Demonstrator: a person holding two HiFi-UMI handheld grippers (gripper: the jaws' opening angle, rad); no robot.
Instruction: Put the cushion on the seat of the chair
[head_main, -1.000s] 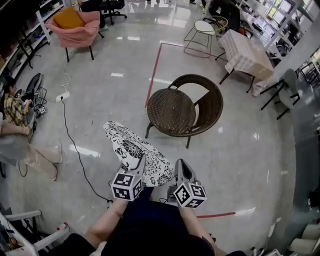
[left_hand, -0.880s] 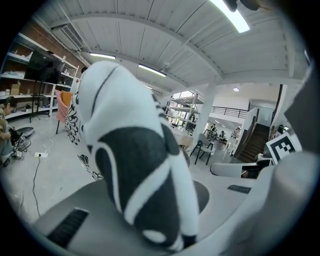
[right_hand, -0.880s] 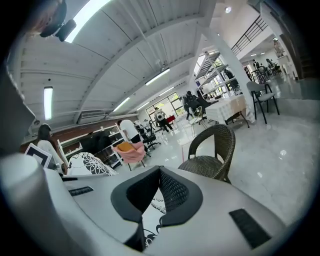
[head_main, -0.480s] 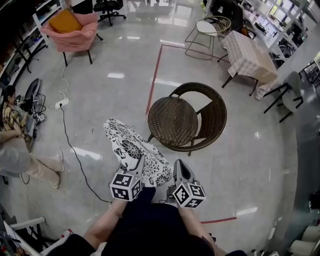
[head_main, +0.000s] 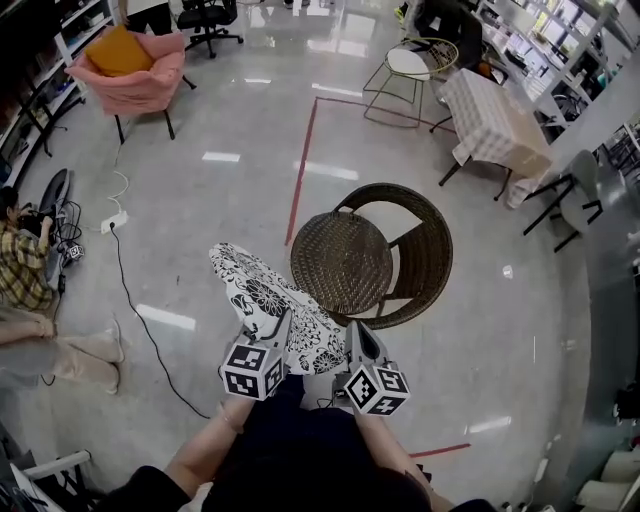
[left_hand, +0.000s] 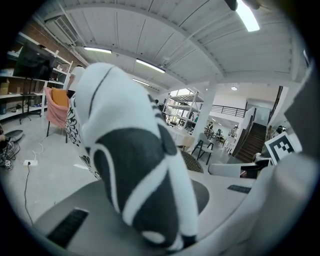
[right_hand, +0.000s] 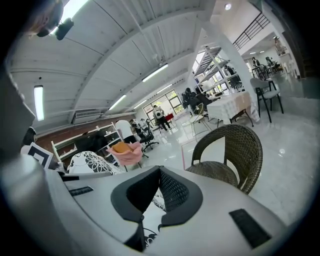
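The cushion (head_main: 268, 303), white with black flowers, hangs in front of me, held up off the floor by both grippers. My left gripper (head_main: 281, 327) is shut on its near edge, and the cushion (left_hand: 131, 165) fills the left gripper view. My right gripper (head_main: 357, 337) is shut on the cushion's right corner, where a sliver of its fabric (right_hand: 148, 225) shows between the closed pads. The round brown wicker chair (head_main: 400, 250) stands just beyond. Its seat (head_main: 342, 262) is bare, and the cushion's far right edge overlaps the seat's front rim in the head view.
A pink armchair (head_main: 128, 72) with an orange cushion stands far left. A person (head_main: 25, 270) sits on the floor at the left beside a cable (head_main: 125, 270). A red tape line (head_main: 300, 175) crosses the floor. A cloth-covered table (head_main: 495, 115), a wire chair (head_main: 415, 62) and a grey chair (head_main: 580, 185) stand behind.
Both grippers have carried the cushion forward toward the wicker chair. The chair now sits closer, with the cushion's edge reaching its front rim. The grip on the cushion is unchanged.
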